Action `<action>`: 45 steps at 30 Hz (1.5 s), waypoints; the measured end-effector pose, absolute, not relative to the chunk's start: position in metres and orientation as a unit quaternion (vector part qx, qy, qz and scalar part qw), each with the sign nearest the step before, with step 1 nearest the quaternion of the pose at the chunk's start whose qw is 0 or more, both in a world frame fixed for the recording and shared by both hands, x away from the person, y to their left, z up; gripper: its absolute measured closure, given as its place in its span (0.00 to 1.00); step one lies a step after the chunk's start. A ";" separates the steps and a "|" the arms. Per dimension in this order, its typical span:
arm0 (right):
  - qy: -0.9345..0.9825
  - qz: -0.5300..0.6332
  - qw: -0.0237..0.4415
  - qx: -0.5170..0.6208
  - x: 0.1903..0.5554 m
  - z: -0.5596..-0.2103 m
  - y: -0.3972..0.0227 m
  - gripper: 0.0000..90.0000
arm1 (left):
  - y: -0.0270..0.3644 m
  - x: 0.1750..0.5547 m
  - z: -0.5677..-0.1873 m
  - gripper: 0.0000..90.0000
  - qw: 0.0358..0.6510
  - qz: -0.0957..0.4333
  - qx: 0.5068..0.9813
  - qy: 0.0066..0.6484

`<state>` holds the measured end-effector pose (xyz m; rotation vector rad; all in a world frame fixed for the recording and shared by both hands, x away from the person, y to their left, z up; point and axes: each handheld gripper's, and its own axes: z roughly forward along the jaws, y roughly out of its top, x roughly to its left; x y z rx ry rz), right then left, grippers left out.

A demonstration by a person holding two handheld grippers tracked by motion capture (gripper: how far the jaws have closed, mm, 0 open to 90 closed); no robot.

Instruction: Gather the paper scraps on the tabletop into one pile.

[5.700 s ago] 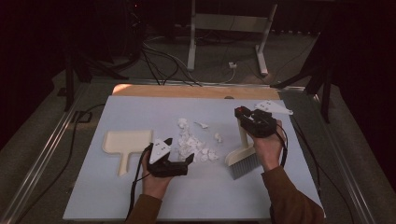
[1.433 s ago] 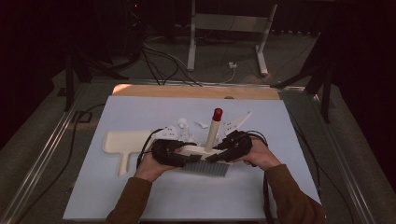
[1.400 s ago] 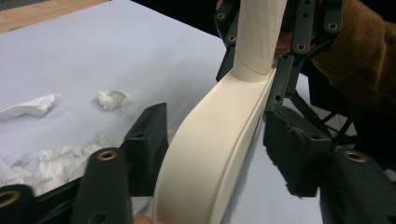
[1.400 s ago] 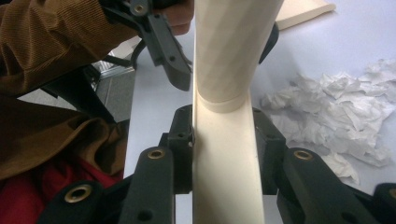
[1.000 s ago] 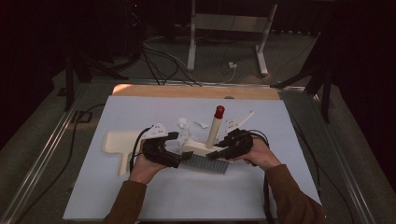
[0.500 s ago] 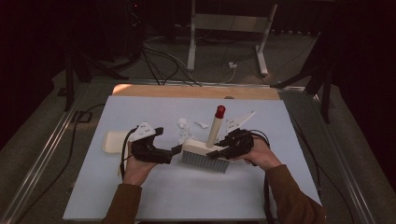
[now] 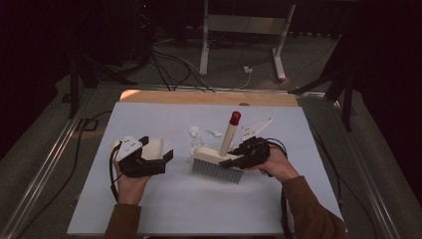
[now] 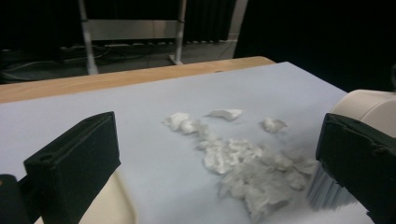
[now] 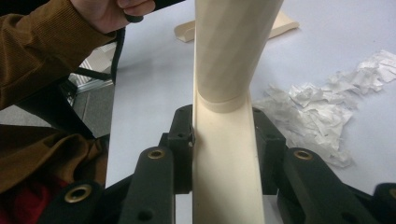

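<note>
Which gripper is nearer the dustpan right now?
Left. The left gripper sits right at the dustpan; the right gripper is across the table, clamped on the brush.

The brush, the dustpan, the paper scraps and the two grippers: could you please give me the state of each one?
Brush: bristles down on the table, handle up, clamped at its head.
Right gripper: shut on the brush.
Left gripper: open, holding nothing, over the dustpan.
Dustpan: flat on the table, partly covered by the left gripper.
Paper scraps: loose on the table, piled beside the bristles.
</note>
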<state>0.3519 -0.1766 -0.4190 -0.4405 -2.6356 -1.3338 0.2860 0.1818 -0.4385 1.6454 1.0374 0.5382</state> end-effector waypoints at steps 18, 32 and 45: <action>-0.859 -0.475 0.027 -0.188 0.358 -0.410 -0.183 0.75 | 0.221 0.258 -0.461 0.01 0.486 0.280 0.674 0.480; -0.826 -0.490 -0.065 -0.271 0.384 -0.397 -0.195 0.75 | 0.245 0.243 -0.475 0.01 0.476 0.284 0.662 0.504; -0.819 -0.456 -0.126 -0.323 0.424 -0.404 -0.196 0.75 | 0.247 0.242 -0.481 0.01 0.475 0.280 0.657 0.513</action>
